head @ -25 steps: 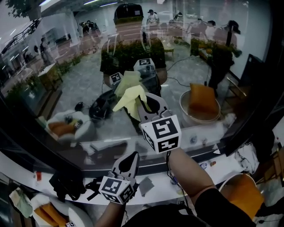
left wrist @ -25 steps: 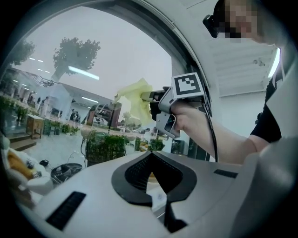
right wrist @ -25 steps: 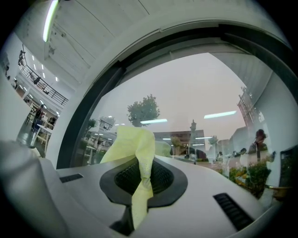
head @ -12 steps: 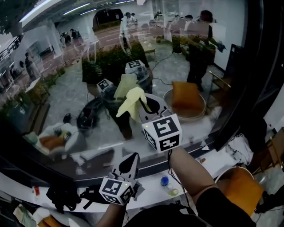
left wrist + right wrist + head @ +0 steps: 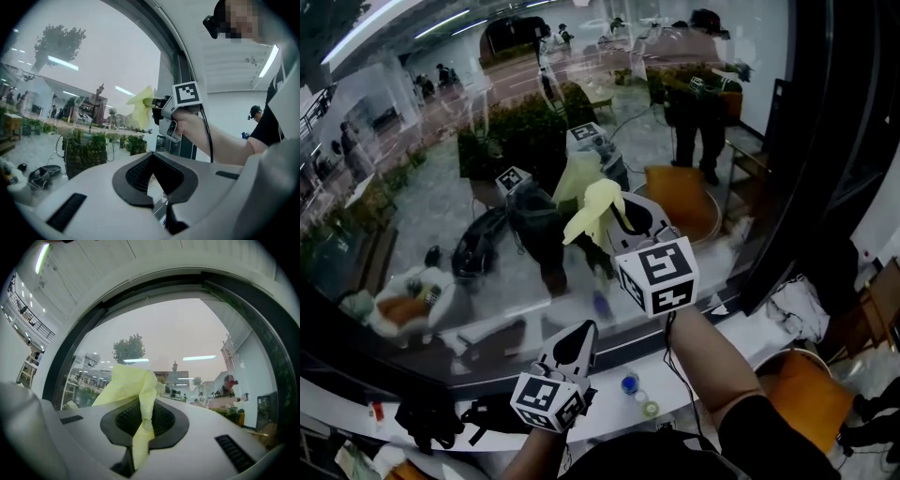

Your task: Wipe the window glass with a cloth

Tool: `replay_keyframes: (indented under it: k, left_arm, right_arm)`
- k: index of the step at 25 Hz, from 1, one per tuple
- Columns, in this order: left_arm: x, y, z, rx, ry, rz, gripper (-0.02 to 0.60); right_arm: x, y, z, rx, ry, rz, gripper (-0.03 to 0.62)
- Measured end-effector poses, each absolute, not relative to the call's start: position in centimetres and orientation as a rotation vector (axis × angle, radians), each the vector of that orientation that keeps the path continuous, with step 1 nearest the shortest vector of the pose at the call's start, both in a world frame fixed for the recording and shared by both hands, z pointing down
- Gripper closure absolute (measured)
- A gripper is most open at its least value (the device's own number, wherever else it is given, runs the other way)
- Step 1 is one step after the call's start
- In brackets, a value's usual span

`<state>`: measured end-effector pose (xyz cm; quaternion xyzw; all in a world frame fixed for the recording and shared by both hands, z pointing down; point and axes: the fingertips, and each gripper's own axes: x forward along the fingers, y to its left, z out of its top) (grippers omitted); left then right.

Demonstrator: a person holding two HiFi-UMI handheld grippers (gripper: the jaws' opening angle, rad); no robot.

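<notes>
Right gripper view: right gripper (image 5: 143,425) pinches yellow cloth (image 5: 123,385) near window glass (image 5: 187,341)

**Cloth slides right across the pane**

Over the last second your right gripper (image 5: 617,223) has carried the crumpled pale-yellow cloth (image 5: 593,208) rightwards along the clear window glass (image 5: 431,197). Its marker cube now sits closer to the dark vertical window post (image 5: 787,169).

Your head has turned the same way (so the reflections in the pane have slid left). That post has moved in from the right edge and now takes up far more of the picture. On the white window sill (image 5: 712,361), the small blue cap (image 5: 628,383) and the pale ring (image 5: 649,409) lie further left in your view than half a second ago.
</notes>
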<state>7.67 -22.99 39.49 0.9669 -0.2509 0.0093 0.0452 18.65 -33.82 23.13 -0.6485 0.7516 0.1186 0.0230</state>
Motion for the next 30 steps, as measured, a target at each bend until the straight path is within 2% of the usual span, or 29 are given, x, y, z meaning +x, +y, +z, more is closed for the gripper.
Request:
replay_keyframes:
  k: [15, 30]
  left_arm:
    - [20.6, -20.2, 40.4, 2.982, -0.638, 0.062, 0.581]
    - [26.7, -18.1, 40.9, 2.996, -0.597, 0.094, 0.581]
  right_arm:
    - [36.0, -30.5, 25.0, -2.151, 2.183, 0.263, 0.554]
    - [46.3, -27.9, 26.6, -2.266, 2.086, 0.214, 0.554]
